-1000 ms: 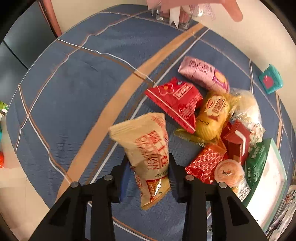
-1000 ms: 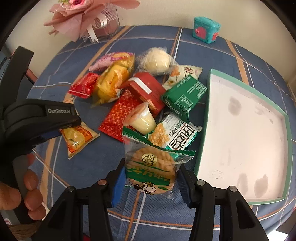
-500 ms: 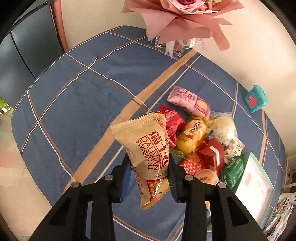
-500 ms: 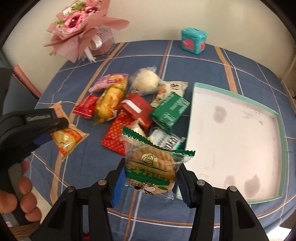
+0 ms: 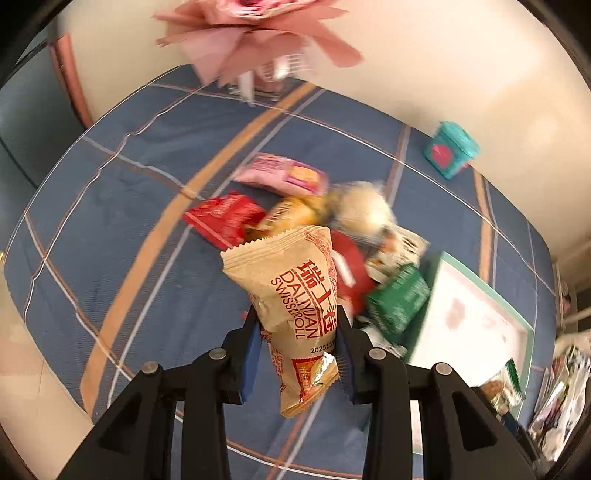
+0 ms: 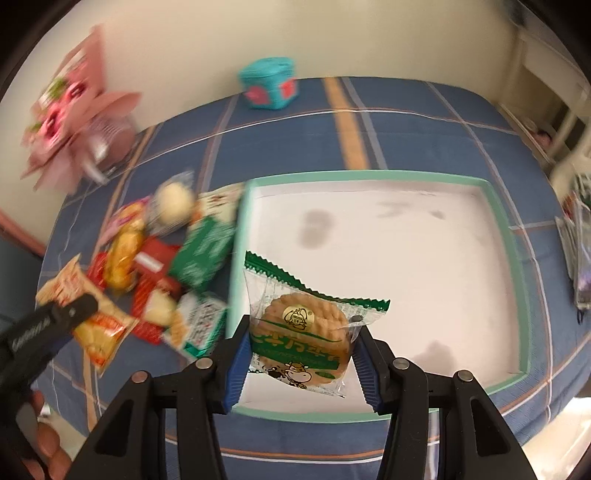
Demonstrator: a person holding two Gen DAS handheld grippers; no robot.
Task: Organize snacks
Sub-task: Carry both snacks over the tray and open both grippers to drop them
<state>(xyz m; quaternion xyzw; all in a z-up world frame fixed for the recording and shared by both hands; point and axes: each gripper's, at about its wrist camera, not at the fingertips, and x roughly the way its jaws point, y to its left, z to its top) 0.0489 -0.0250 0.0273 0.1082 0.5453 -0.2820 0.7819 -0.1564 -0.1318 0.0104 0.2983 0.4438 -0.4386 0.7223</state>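
Left wrist view: The left tongs (image 5: 297, 354) were closed on the tan swiss roll packet (image 5: 295, 295), gripped across its lower half so that the crimped top stood up and away from the pads. The packet was held clear of the desk (image 5: 122, 206), presumably so it could be carried without dragging over the cloth. Beyond the tongs lay the loose snack pile (image 5: 295, 206), blurred; to the right of the tongs the green-rimmed tray (image 5: 524, 325) was seen, its floor bare. A teal box (image 5: 450, 151) and a pink bouquet (image 5: 255, 33) stood far beyond the tongs, against the wall.

Right wrist view: The right tongs (image 6: 299, 354) were closed on the clear biscuit packet (image 6: 303, 332), pinched at both side edges, the wide stance being set by the biscuit's width. The packet hung above the near left part of the tray (image 6: 506, 221), judged to be a position chosen for release there. The left tongs with its tan packet (image 6: 92, 317) were seen to the left, over the desk near the pile, not yet over the tray.
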